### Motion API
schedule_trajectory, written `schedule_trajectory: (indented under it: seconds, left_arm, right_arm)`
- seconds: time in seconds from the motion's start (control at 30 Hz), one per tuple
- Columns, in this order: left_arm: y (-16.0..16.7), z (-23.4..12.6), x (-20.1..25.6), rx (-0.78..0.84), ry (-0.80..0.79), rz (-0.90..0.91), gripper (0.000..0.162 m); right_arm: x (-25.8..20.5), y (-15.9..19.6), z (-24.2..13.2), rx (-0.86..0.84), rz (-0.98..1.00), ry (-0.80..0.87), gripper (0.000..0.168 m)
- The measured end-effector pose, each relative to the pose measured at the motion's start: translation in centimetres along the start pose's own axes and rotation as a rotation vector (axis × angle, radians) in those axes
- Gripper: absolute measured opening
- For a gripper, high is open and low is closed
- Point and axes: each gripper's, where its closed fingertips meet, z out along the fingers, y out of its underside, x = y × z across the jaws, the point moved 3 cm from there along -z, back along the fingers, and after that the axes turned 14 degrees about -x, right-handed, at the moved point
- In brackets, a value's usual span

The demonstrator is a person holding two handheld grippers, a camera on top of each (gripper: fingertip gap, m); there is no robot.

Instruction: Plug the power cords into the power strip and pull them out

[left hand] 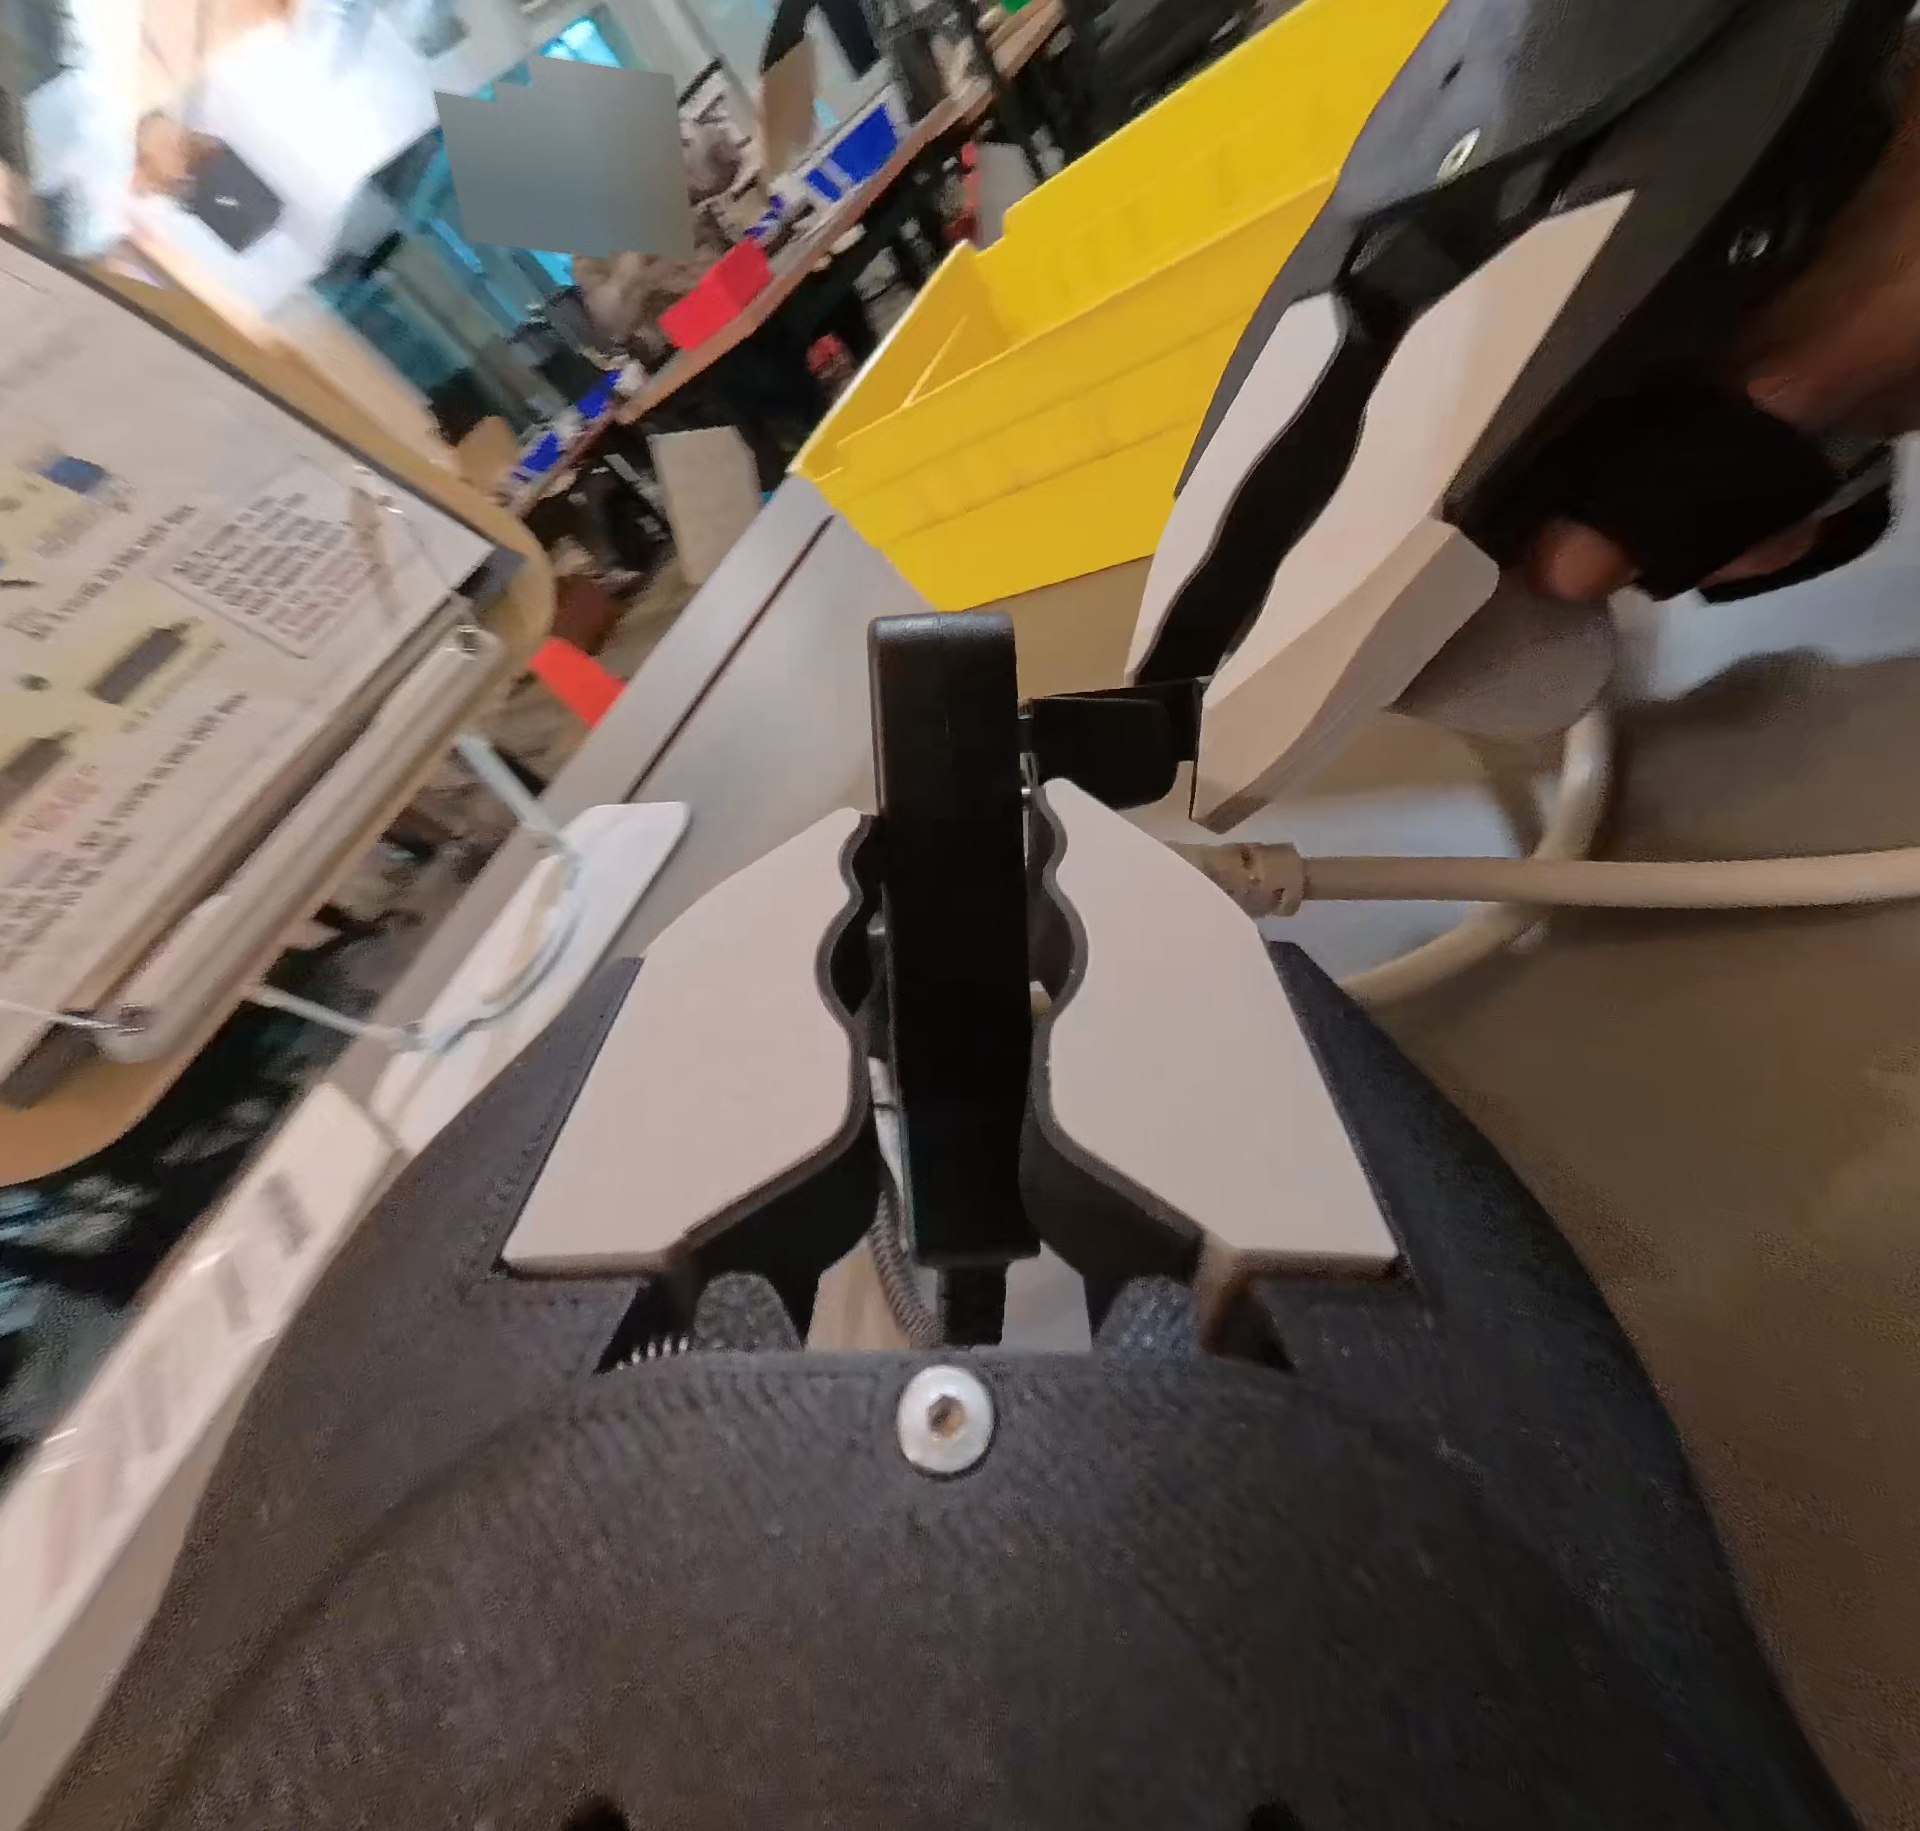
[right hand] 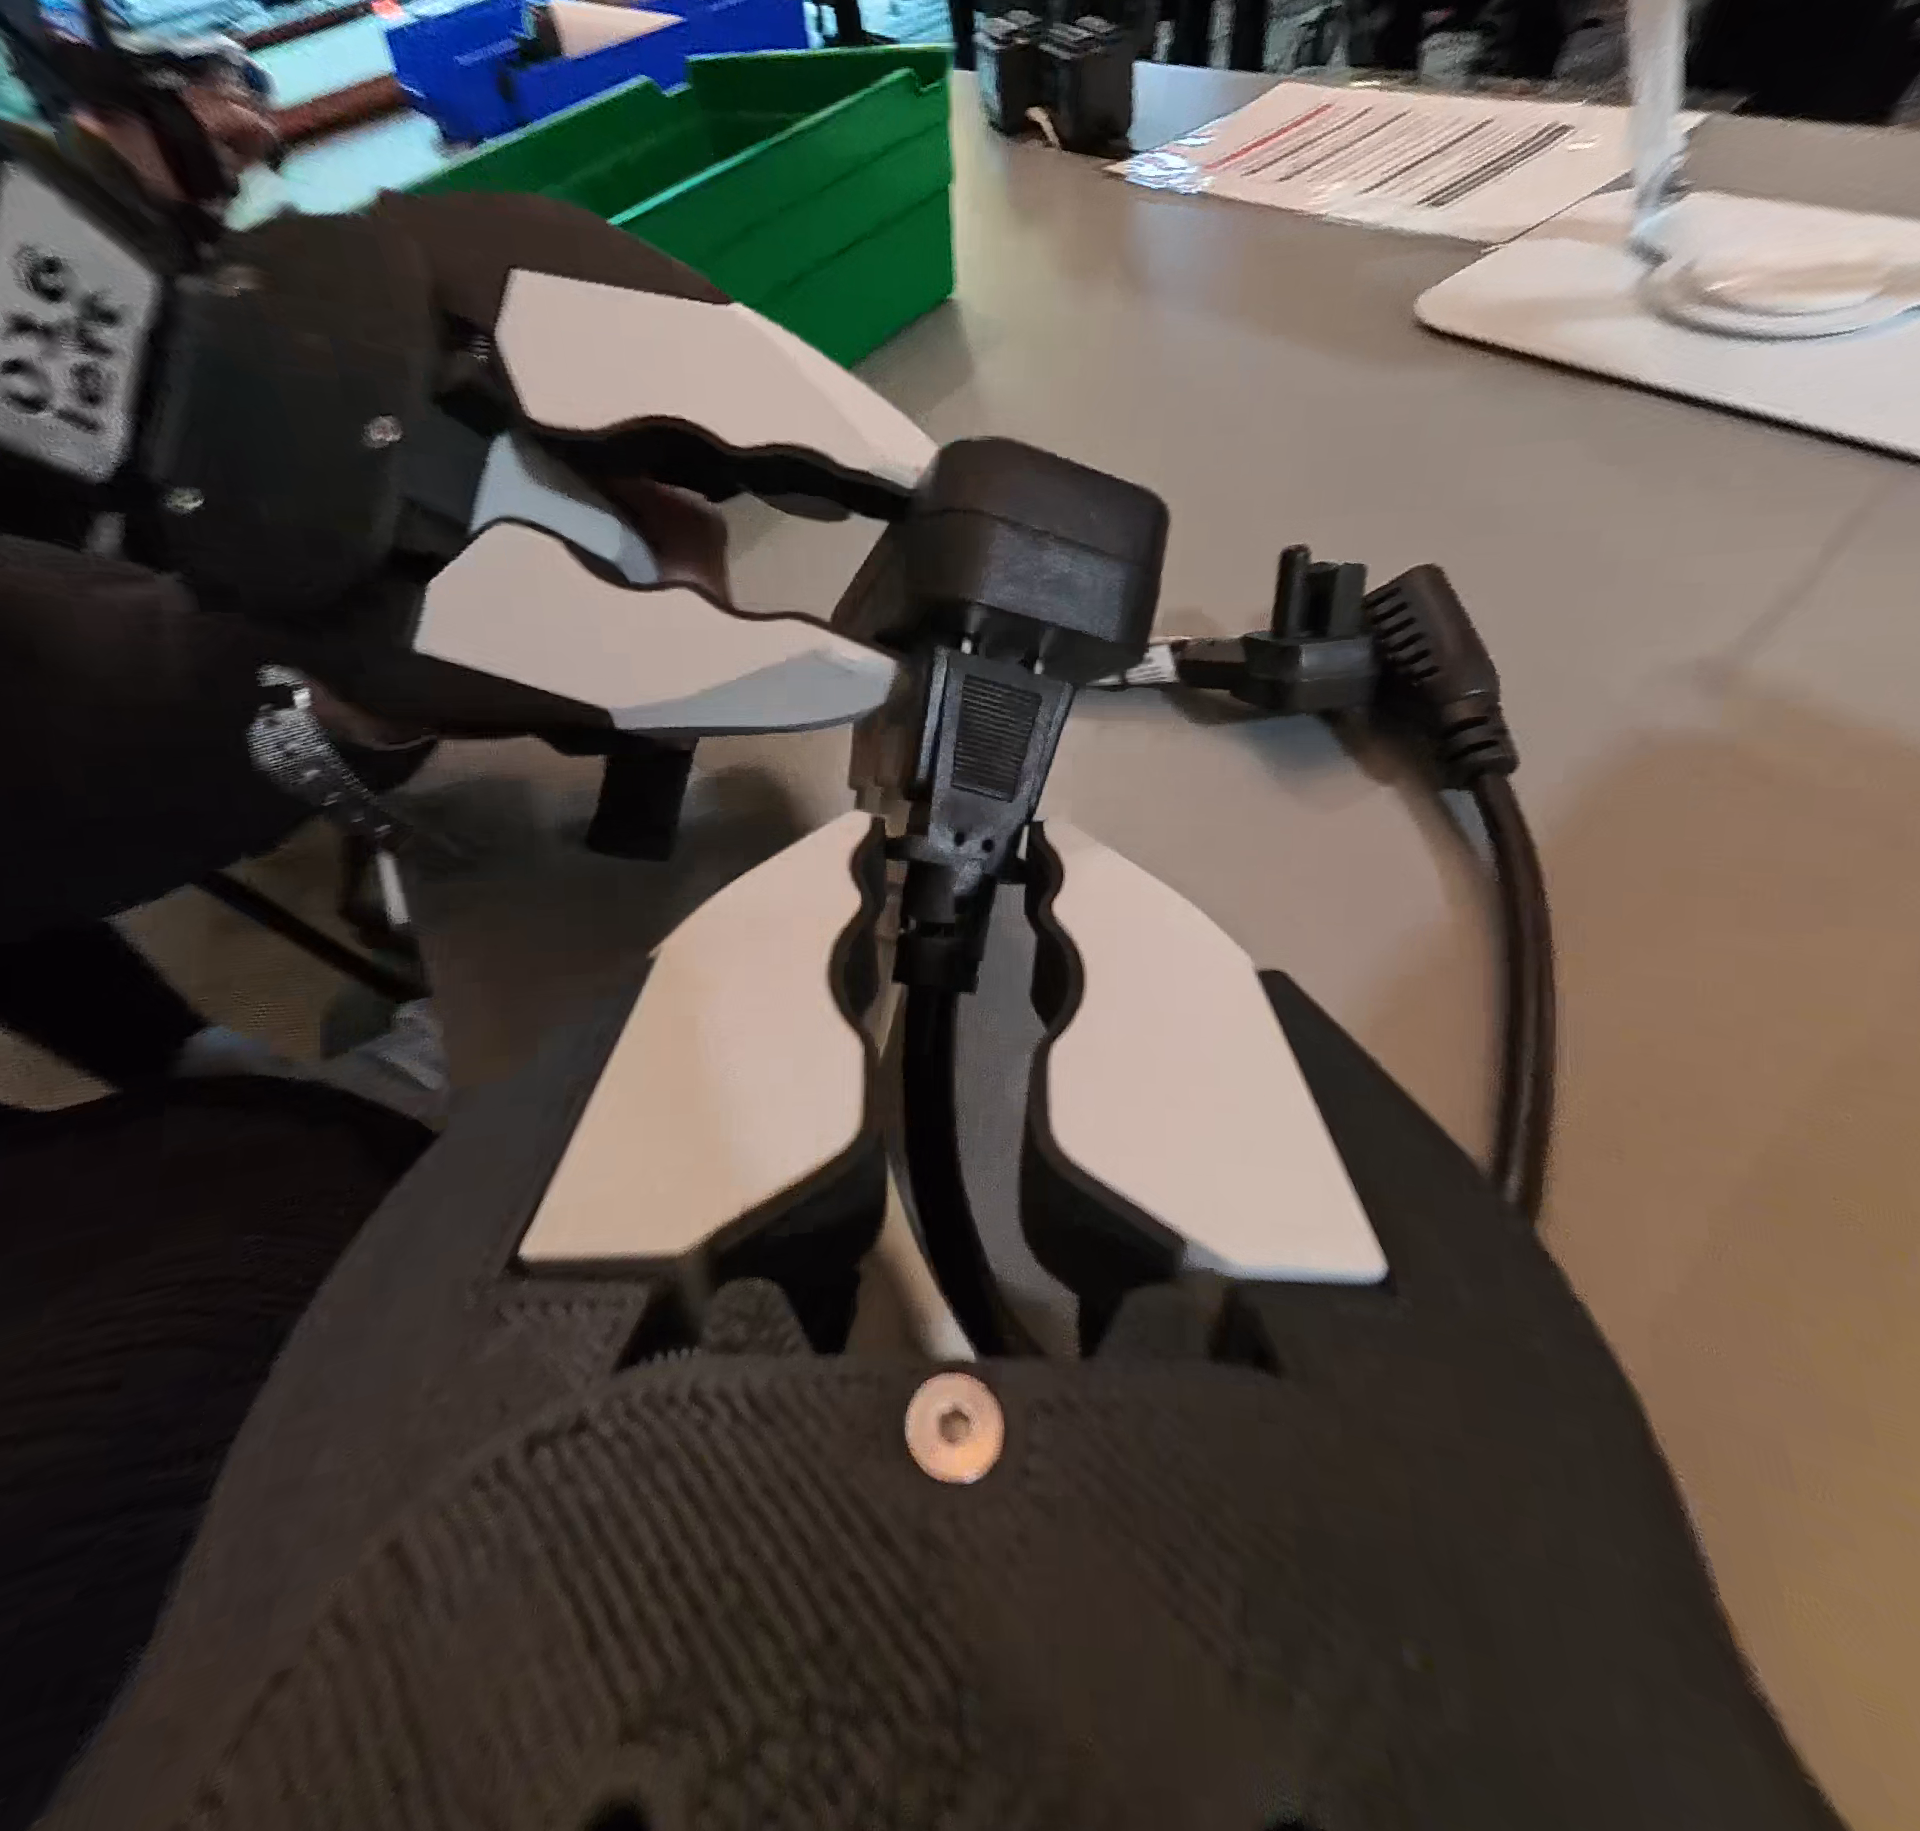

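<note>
the black power strip is clamped by the left gripper above the table, a black plug is pinched by the right gripper at its socket, seemingly half seated.

Soft indoor light, blurred wide-angle edges

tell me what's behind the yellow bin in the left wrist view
Behind the yellow bin runs a row of wooden tables with blue bins and a red bin on them. The right gripper covers the bin's right end, so what lies behind there is hidden.
</note>
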Motion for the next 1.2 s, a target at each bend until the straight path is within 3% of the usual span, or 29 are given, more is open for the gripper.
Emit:
schedule_trajectory:
  seconds: [0.17, 0.47, 1.2]
  left_arm:
    - [-0.4, 0.3, 0.2, -0.058, -0.146, 0.102, 0.029]
    - [-0.3, 0.5, 0.0, -0.075, -0.103, 0.054, 0.026]
    - [-0.1, 0.6, 0.1, -0.071, -0.098, 0.040, 0.026]
  right_arm:
    - [0.5, 0.0, -0.2, 0.018, 0.082, -0.042, 0.026]
    - [1.1, -0.5, -0.8, 0.093, 0.134, -0.071, 0.027]
    - [0.9, 0.4, 0.2, 0.034, 0.211, -0.175, 0.029]
